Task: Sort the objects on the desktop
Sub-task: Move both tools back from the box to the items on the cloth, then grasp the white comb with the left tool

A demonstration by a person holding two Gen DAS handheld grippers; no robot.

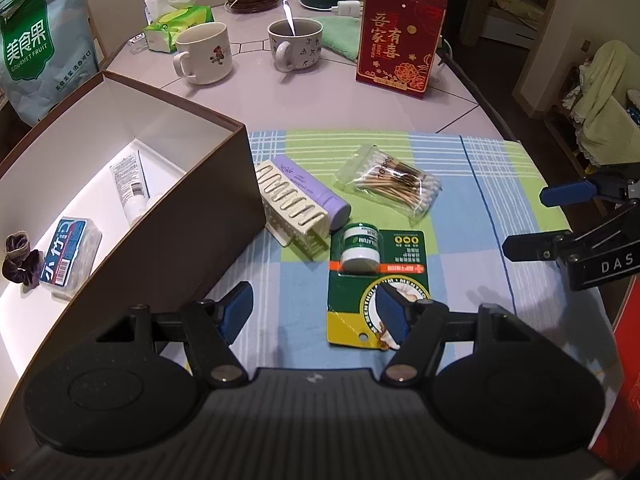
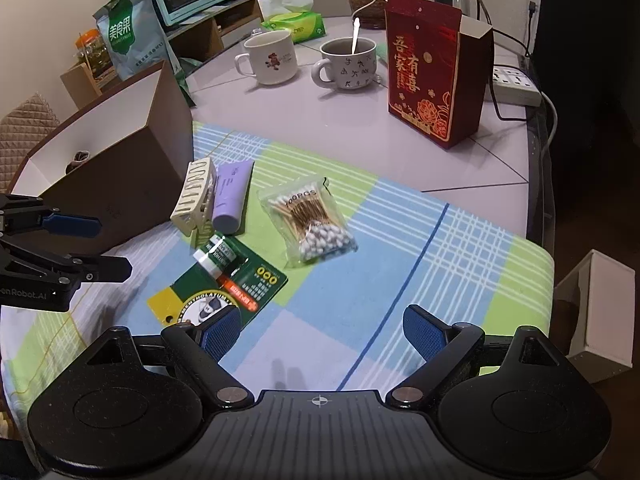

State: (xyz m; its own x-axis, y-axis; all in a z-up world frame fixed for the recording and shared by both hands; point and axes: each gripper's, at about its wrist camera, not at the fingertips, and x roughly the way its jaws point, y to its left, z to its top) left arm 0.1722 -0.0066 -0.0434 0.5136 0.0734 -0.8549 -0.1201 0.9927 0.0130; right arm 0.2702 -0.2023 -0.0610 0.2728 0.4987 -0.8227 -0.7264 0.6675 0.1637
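Both grippers spread wide and empty above the plaid cloth (image 1: 472, 208).

Only the left wrist view looks into the brown box (image 1: 168, 216), at frame left: tube (image 1: 130, 188), blue packet (image 1: 70, 258), dark scrunchie (image 1: 20, 258). Left gripper (image 1: 316, 312) has the Mentholatum card (image 1: 376, 280) under its right finger; in the right wrist view the cotton-swab bag (image 2: 310, 220) lies centre frame, beyond the right gripper (image 2: 322, 330).

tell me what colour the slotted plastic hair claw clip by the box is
Cream, seen best in the left wrist view.
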